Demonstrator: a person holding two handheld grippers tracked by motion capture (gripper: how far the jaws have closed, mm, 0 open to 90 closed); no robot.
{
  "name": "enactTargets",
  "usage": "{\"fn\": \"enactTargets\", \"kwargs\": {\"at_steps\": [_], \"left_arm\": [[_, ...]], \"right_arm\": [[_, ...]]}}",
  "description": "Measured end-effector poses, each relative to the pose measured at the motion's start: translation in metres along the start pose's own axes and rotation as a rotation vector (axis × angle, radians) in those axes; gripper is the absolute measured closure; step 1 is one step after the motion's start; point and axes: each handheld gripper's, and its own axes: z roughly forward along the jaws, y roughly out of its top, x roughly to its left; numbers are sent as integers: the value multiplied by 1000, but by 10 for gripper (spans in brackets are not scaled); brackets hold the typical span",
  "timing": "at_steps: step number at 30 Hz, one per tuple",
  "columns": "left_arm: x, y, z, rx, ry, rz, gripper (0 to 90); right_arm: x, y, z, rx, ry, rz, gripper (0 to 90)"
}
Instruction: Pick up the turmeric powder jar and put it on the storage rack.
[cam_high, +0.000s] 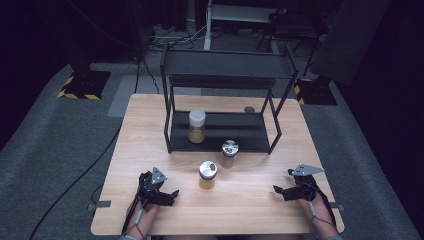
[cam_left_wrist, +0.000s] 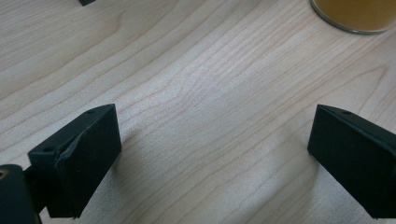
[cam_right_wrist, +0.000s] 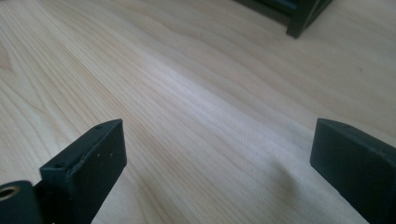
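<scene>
Three spice jars are on a wooden table. A white-lidded jar of tan powder stands on the lower shelf of a black rack. A silver-lidded jar stands just in front of the rack. Another silver-lidded jar of amber powder stands nearer the front, and its base shows in the left gripper view. My left gripper rests open on the table, left of that jar. My right gripper rests open at the front right. Both gripper views have bare wood between the jaws.
The black two-tier rack fills the table's back half; one of its feet shows in the right gripper view. A small dark round object lies behind the lower shelf. Cables run over the grey carpet around the table.
</scene>
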Motion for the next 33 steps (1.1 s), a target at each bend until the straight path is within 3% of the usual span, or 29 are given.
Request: {"fn": "enactTargets", "kwargs": {"at_steps": [11, 21, 33], "left_arm": [[-2, 0, 0, 2, 6, -7, 14], [-2, 0, 0, 3, 8, -9, 12], [-2, 1, 0, 4, 7, -8, 9]], "right_arm": [[15, 29, -19, -35, 9, -42, 33], [24, 56, -35, -69, 50, -45, 34], [40, 88, -41, -87, 54, -95, 34]]}}
